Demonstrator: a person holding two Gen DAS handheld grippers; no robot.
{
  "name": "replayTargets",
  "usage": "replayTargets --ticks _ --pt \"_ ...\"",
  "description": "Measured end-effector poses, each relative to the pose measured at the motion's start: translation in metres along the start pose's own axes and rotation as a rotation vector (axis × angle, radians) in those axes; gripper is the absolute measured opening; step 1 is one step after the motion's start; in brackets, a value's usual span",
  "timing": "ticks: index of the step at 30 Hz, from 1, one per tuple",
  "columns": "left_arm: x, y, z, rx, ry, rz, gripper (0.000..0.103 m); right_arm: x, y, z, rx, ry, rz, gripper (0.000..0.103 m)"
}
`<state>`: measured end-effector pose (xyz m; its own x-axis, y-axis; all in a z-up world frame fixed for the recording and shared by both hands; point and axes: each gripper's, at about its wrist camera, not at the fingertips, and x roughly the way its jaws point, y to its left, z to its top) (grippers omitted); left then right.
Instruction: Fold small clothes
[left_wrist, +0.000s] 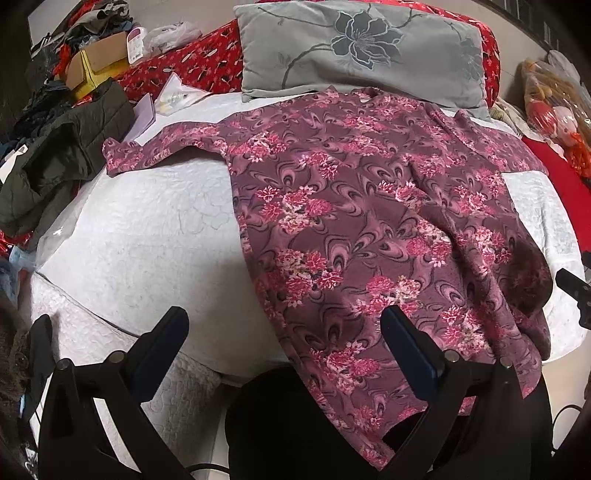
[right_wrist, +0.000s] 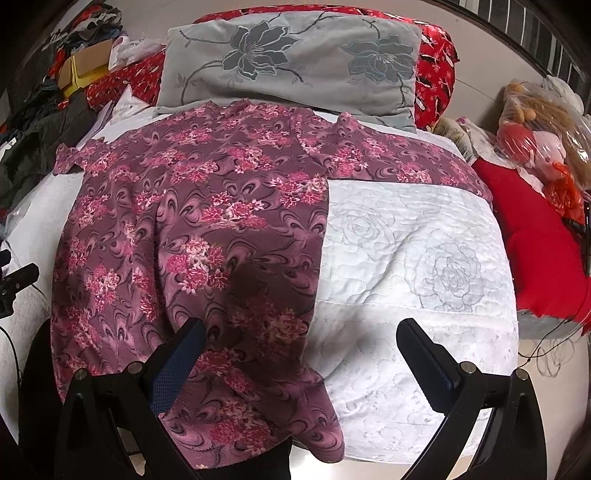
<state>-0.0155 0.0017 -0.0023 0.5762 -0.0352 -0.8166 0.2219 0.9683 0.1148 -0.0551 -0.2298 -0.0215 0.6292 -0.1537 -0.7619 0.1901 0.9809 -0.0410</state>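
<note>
Both grippers' jaws gape, empty — floral top (left_wrist: 369, 221) spread flat on bed (left_wrist: 147, 221).

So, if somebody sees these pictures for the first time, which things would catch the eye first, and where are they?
The eye falls first on the purple floral garment, spread flat on the white quilted bed, its hem hanging over the near edge. Behind it, at the head of the bed, lies a grey pillow with dark flowers. Both the left gripper and the right gripper hang open at the near edge, holding nothing.
</note>
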Motion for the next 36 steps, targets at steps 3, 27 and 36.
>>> replayTargets --ticks 3,27,36 --pt "-0.002 -0.003 0.000 0.007 -0.004 0.005 0.103 -0.001 -0.004 -0.002 0.007 -0.008 0.002 0.103" --pt "0.004 -0.009 0.000 0.016 0.022 0.003 0.103 0.000 -0.017 -0.006 0.024 -0.019 0.017 0.103" --pt "0.005 -0.010 -0.002 0.012 0.027 0.000 0.103 0.000 -0.016 -0.005 0.022 -0.017 0.014 0.103"
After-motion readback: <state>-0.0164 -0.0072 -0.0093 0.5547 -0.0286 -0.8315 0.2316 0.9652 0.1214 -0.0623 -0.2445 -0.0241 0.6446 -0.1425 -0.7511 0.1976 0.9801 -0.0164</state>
